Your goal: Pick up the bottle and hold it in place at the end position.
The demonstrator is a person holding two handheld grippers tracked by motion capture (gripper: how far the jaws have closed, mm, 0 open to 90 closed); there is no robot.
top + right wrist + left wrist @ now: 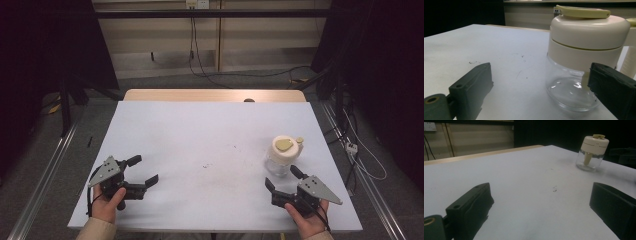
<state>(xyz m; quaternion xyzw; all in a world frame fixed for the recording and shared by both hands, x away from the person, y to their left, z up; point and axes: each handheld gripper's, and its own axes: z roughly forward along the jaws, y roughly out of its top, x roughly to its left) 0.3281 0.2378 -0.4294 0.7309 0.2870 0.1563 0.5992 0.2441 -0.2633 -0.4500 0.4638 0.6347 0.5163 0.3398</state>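
My right gripper (281, 181) spread wide, jar (283, 155) just ahead on table (200, 150) right side, untouched. My left gripper (141, 171) spread too, nothing between jaws, well apart from jar.

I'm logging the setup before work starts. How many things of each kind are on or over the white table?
Clear glass jar with a cream plastic lid: 1
Black hand-held two-jaw grippers, left gripper and right gripper, both open: 2
Total: 3
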